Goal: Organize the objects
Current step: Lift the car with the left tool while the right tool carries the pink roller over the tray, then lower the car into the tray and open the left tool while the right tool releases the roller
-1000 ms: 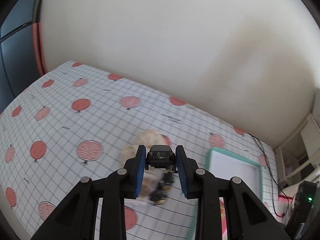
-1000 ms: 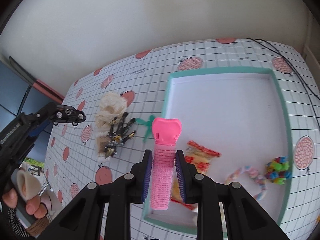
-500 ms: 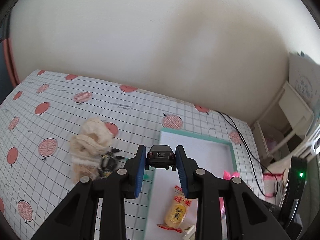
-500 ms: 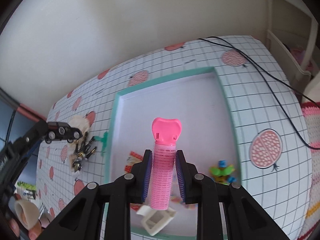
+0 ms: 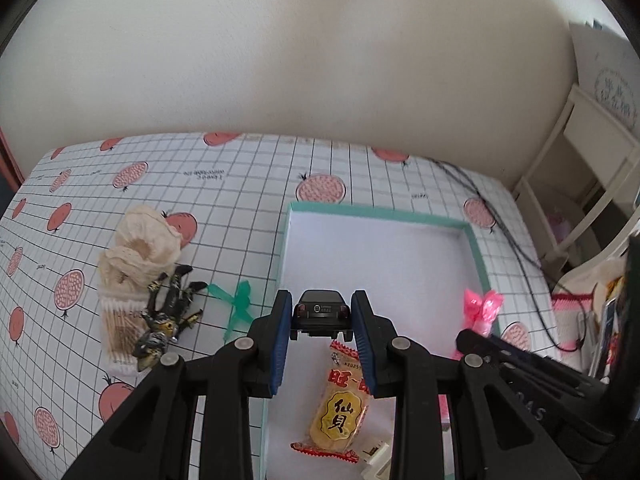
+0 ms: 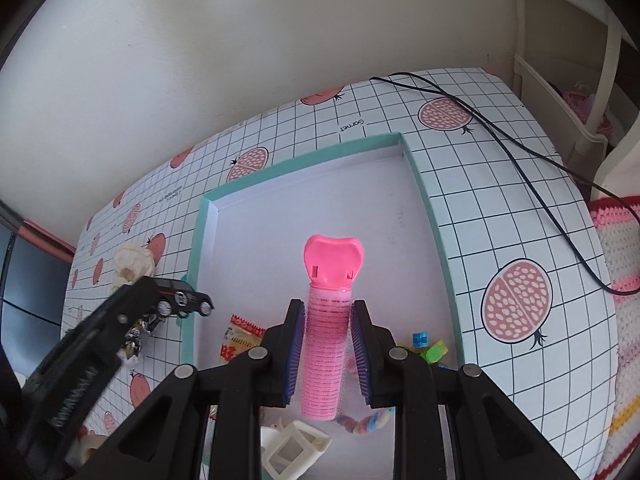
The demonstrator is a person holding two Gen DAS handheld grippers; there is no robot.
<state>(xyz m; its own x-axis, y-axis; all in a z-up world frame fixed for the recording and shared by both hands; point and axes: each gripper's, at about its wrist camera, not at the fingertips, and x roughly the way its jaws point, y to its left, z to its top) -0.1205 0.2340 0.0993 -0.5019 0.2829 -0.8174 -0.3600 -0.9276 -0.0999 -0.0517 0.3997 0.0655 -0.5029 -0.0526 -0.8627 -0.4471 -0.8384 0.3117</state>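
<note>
Black toy car (image 5: 321, 314) clamped crosswise in left gripper (image 5: 321, 334), above the near-left rim of teal-edged tray (image 5: 476, 246); pink hair roller (image 6: 327, 340) clenched upright in right gripper (image 6: 327, 350), over tray interior; right is nearer to release.

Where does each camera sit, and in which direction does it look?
Left wrist: sits on the left hand-held gripper, looks along its fingers, which clamp a toy car, down at the tray; the right gripper's arm shows at lower right.
Right wrist: sits on the right hand-held gripper, which clamps a pink roller over the tray; the left gripper shows at left.
Both show: tray, car, roller, snack packet.
</note>
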